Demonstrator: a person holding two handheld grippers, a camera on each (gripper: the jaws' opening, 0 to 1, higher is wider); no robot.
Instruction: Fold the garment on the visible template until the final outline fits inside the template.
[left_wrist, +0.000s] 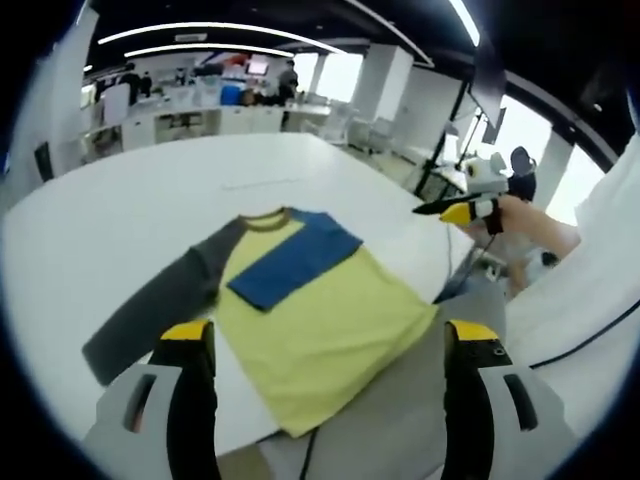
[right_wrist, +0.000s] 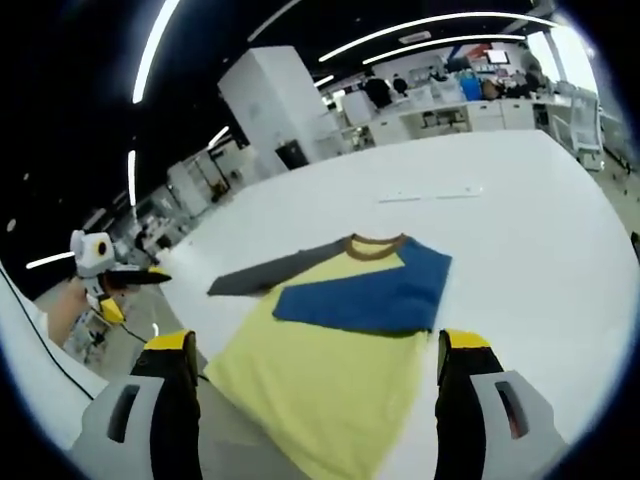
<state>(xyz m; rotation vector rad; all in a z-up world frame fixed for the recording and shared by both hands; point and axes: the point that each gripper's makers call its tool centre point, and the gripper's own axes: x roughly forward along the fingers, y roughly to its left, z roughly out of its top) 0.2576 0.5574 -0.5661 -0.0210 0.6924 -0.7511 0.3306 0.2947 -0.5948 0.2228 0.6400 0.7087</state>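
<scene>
The yellow shirt (left_wrist: 325, 330) lies flat on the white table (left_wrist: 150, 210), its blue sleeve (left_wrist: 295, 258) folded across the chest and its grey sleeve (left_wrist: 165, 300) stretched toward eight o'clock. The left claw (left_wrist: 330, 350) and the right claw (right_wrist: 312, 355) hang above it, both gaping wide and empty.

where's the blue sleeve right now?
The blue sleeve is folded diagonally across the upper chest of the yellow shirt, just below the collar; the grey sleeve lies spread on the white table.
</scene>
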